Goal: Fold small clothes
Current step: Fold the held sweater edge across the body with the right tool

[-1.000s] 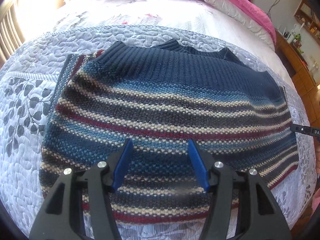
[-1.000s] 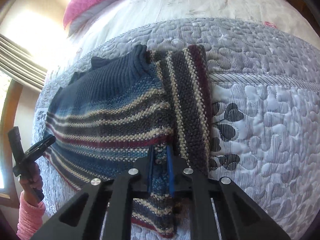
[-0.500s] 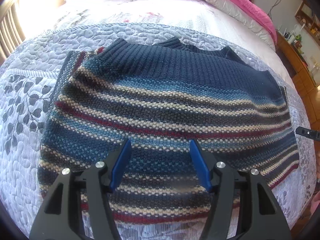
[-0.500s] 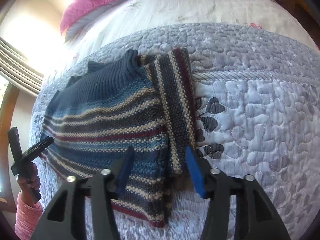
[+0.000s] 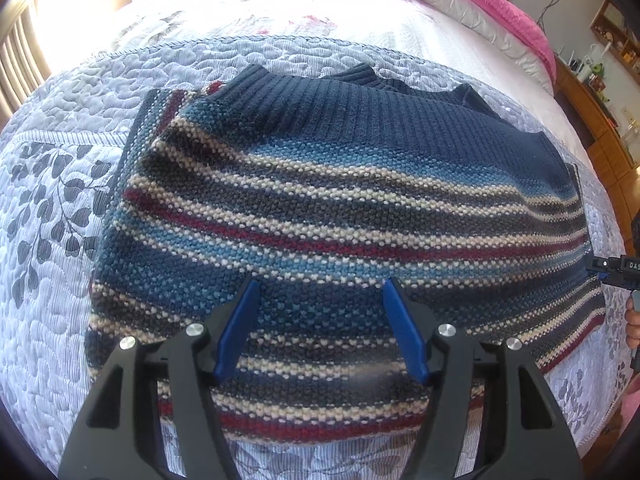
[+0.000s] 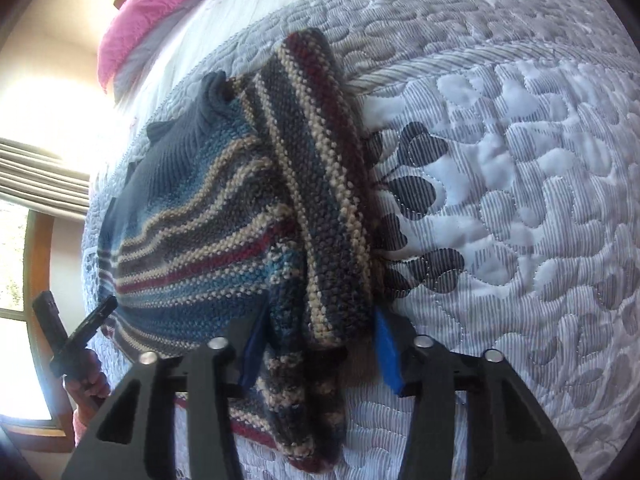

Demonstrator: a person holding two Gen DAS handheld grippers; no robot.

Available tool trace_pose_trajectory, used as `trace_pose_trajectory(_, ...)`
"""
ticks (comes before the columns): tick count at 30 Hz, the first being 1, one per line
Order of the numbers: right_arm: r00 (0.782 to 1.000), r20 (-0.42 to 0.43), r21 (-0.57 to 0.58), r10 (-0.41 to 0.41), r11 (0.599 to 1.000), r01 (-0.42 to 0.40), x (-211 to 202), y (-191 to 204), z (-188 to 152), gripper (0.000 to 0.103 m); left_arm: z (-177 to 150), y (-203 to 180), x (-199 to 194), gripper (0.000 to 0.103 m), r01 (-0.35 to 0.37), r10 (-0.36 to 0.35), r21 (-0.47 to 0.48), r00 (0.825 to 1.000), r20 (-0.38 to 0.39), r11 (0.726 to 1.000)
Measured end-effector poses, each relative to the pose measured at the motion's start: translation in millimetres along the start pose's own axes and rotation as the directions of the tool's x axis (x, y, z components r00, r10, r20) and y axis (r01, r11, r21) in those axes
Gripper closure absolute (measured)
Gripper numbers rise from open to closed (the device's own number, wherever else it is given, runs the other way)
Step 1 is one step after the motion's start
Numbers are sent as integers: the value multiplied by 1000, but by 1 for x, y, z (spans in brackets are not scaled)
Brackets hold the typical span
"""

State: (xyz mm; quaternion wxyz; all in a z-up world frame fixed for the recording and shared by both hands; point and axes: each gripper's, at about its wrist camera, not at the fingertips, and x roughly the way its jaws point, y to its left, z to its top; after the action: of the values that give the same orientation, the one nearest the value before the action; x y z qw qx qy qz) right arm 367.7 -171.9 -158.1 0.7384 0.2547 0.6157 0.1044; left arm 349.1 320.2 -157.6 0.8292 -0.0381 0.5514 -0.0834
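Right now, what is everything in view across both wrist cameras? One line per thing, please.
sweater: one, navy with cream, red and blue stripes, flat on the quilt, one sleeve folded along its side
quilt: one, grey-white with dark leaf print, covering the bed
pink bedding: one, pink, far end of the bed
wooden shelf unit: one, brown, beside the bed
window with curtain: one, bright
left tool: one, black with blue pads, open above the sweater's hem
right tool: one, black with blue pads, open around the folded sleeve
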Motion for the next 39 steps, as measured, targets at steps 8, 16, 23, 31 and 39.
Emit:
trace_pose_trajectory(8,997,22,-67,-75,995,77,-3,10,-1,70,0,3,2,36,19,-19,-9,1000,-1,1000)
trace_pose_trajectory(16,995,27,-44,-97,994,98,9,8,-2,69,0,2,6,33,16,-16,2,1000,-8,1000)
trace_pose_trajectory(23,999,30,-44,22,999,-20,-20,45,3,73,5,1,-8,33,32,-32,-10,999,-15,999)
trace_pose_trajectory(31,992,-3,-304,128,945,-122,-37,208,4,73,5,31,-60,33,105,-100,-66,992,79,992)
trace_pose_trajectory(39,993,-99,-394,62,914,-97,35,293,-5,73,-7,59,-74,33,112,-103,-93,990,94,989)
